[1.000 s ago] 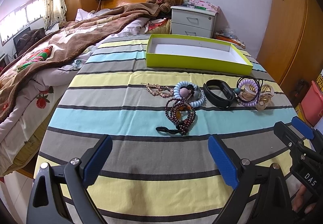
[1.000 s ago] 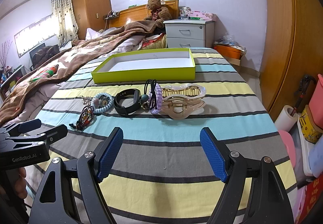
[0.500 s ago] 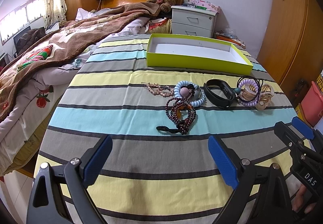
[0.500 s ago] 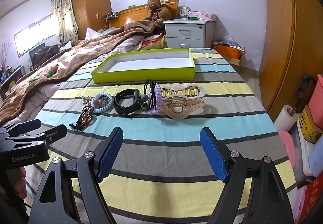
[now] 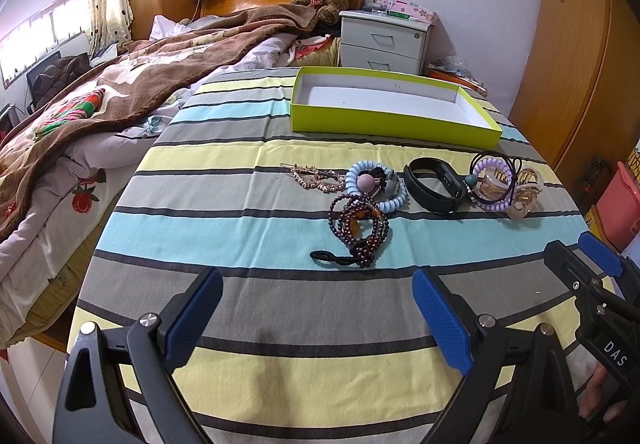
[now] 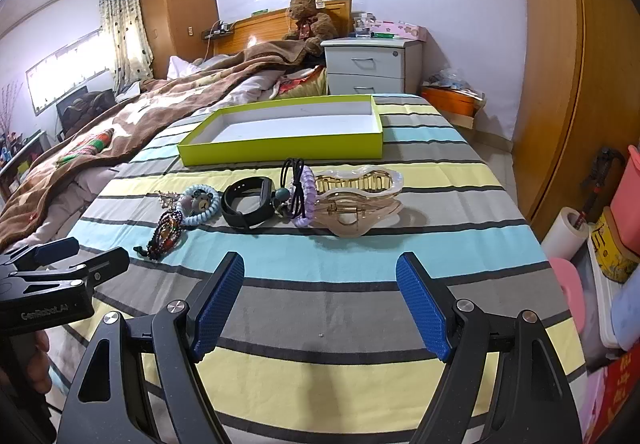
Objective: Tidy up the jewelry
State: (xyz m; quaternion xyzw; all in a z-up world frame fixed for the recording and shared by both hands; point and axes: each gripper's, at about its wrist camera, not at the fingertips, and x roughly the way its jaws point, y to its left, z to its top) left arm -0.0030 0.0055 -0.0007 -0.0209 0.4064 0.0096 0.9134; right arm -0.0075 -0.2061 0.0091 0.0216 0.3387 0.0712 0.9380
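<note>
Jewelry pieces lie in a row on the striped desk (image 5: pixel 240 324), just before the empty lime-green cardboard tray (image 5: pixel 392 124). Nothing is sorted yet. Your left gripper (image 5: pixel 316 308) and right gripper (image 6: pixel 320 296) hover spread, empty; next, close on the dark beaded bracelet (image 5: pixel 358 224).

Bare striped tablecloth (image 5: pixel 280 308) is seen across the lower frame. The centre is crossed by a jewelry row (image 5: pixel 412 192). The upper centre is blocked by the green box (image 5: pixel 392 124).

Jewelry row (image 5: pixel 408 192) — before empty green box (image 5: pixel 394 122)
</note>
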